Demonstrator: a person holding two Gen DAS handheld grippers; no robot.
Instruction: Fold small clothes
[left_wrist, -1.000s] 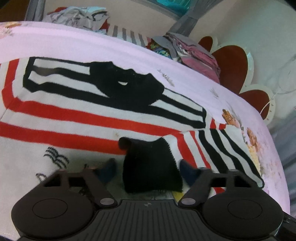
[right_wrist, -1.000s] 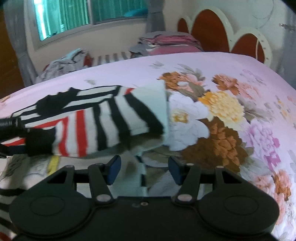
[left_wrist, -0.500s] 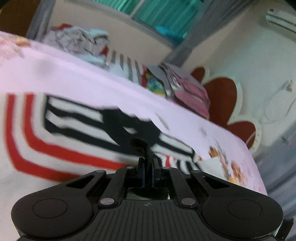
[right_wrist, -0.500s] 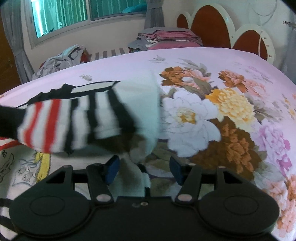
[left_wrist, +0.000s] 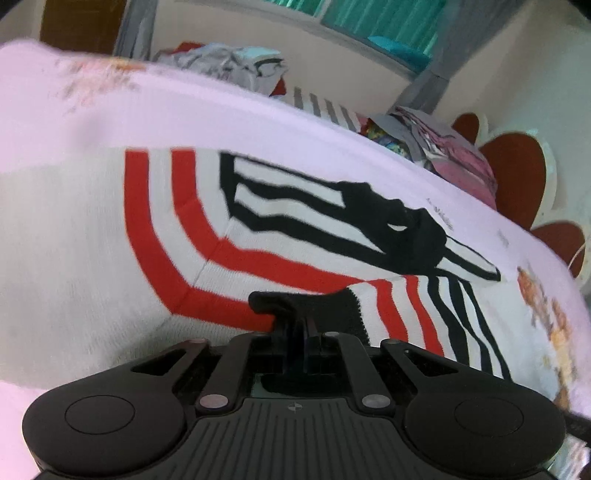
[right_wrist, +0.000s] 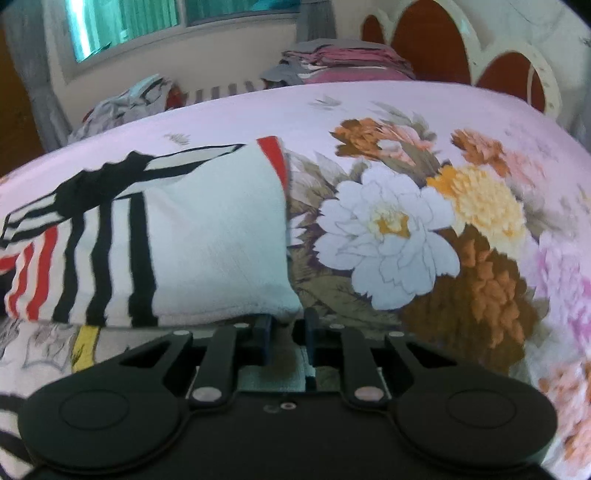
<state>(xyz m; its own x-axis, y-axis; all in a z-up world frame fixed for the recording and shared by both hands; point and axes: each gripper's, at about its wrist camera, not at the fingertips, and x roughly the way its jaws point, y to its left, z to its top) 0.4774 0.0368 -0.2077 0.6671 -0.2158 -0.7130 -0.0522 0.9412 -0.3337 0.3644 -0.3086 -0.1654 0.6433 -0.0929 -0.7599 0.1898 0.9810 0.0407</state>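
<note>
A small white sweater (left_wrist: 92, 236) with red and black stripes lies on the bed. In the left wrist view my left gripper (left_wrist: 298, 326) is shut on the black cuff (left_wrist: 317, 306) of its sleeve, which is folded across the body. In the right wrist view my right gripper (right_wrist: 286, 334) has its jaws nearly closed on the white folded edge of the sweater (right_wrist: 207, 254) at the shoulder side. The fabric runs down between the fingers (right_wrist: 264, 338).
The bed has a pink floral sheet (right_wrist: 388, 229). A stack of folded clothes (right_wrist: 343, 62) sits by the headboard (right_wrist: 436, 48). A loose heap of clothes (right_wrist: 125, 103) lies at the far edge under the window.
My left gripper closed on the black cuff and carried the sleeve across the sweater's body. My right gripper went from wide open to nearly closed on the folded edge.
</note>
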